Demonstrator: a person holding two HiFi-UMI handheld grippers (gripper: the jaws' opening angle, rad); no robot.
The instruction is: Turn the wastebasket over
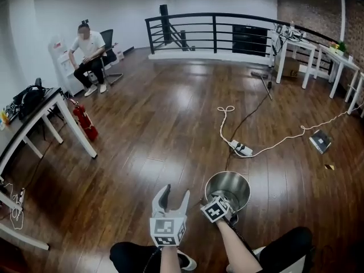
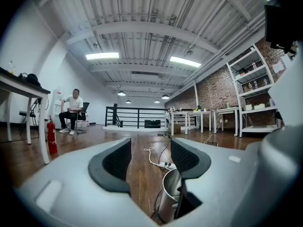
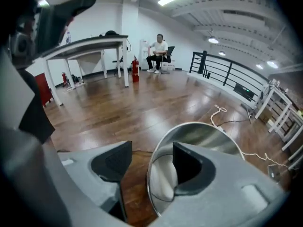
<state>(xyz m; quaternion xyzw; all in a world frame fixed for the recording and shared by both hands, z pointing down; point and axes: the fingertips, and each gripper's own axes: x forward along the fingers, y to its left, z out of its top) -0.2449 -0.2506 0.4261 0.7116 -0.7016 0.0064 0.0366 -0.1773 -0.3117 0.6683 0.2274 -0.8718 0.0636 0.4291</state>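
Observation:
The wastebasket (image 1: 227, 182) is a shiny metal bin that stands upright on the wood floor, mouth up, just in front of my knees. My right gripper (image 1: 226, 201) tilts down over its near rim. In the right gripper view the rim (image 3: 150, 174) runs between the jaws of this gripper (image 3: 151, 161): one finger is inside the bin and the other outside, and floor shows between the outer pad and the rim. My left gripper (image 1: 173, 195) hovers to the left of the bin, held level and open with nothing in it (image 2: 149, 160). The bin (image 2: 171, 187) shows low at its right.
A white power strip (image 1: 242, 148) with looping cords lies beyond the bin. A red fire extinguisher (image 1: 85, 123) stands by the table (image 1: 42, 104) at the left. A person (image 1: 88, 50) sits far back, a black railing (image 1: 216, 30) runs behind, and white tables (image 1: 318, 53) stand at the right.

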